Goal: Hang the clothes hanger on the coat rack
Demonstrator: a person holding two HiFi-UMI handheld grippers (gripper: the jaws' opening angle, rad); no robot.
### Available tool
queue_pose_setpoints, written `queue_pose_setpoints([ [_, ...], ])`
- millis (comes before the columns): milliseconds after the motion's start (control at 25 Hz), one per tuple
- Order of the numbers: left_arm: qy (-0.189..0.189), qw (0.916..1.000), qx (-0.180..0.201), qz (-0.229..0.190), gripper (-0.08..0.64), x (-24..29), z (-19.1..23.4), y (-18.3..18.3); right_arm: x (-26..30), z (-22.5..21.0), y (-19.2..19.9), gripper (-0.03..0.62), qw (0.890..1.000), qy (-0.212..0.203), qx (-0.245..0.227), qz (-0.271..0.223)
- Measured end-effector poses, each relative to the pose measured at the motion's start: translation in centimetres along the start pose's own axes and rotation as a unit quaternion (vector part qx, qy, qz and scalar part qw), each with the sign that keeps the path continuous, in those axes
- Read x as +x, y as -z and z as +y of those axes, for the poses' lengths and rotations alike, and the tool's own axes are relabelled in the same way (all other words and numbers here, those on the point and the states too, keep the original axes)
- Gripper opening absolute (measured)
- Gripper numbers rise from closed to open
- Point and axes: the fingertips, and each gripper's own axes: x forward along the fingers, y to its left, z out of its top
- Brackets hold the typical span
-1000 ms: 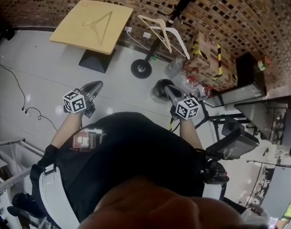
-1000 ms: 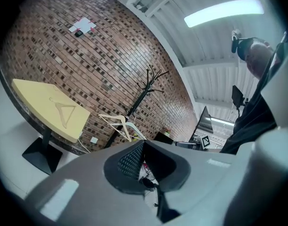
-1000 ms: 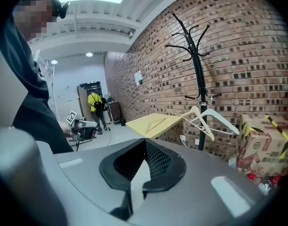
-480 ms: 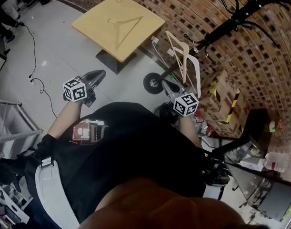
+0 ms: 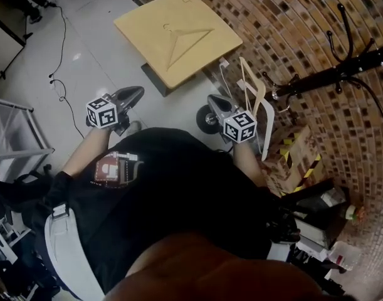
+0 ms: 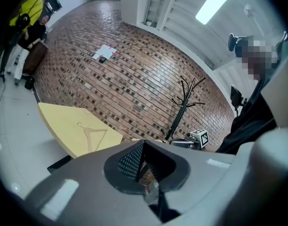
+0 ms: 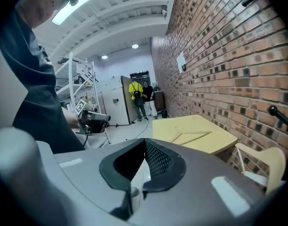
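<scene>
The clothes hanger [image 5: 188, 41] lies flat on the yellow desk [image 5: 141, 25], far ahead, nearly blending into it. Left gripper [image 5: 136, 93] and right gripper [image 5: 213, 100] jaws are clenched, empty. At right, the coat rack [image 5: 329, 77] runs off-frame; seemingly two pale hangers [image 5: 254, 93] dangle from it.

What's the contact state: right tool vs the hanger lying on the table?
Apart. Head view: the right tool hangs over floor, clear of the table where the hanger lies.
</scene>
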Motion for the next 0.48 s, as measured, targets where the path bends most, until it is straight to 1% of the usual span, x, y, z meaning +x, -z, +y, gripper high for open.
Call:
queue_pose_setpoints([
  [80,0.002,1.0000,-0.006,-0.001,0.000,0.2,2.0,-0.5,2.6,-0.6,-0.1,0.015,1.000,0.000,0.005,0.013],
  [200,0.020,0.9998,-0.007,0.004,0.000,0.6,5.6,-2.2,7.0,-1.8,-1.2,0.015,1.000,0.011,0.012,0.027],
  [360,0.047,0.9986,-0.009,0.025,0.000,1.5,12.1,-5.7,13.8,-3.7,-4.0,0.017,0.998,0.036,0.022,0.042],
  [400,0.053,0.9980,-0.007,0.033,0.000,1.7,13.7,-6.9,15.4,-4.2,-4.7,0.030,0.998,0.040,0.024,0.049],
  [480,0.069,0.9966,-0.001,0.045,0.000,2.0,16.3,-9.3,18.2,-5.2,-6.2,0.042,0.996,0.051,0.011,0.072],
])
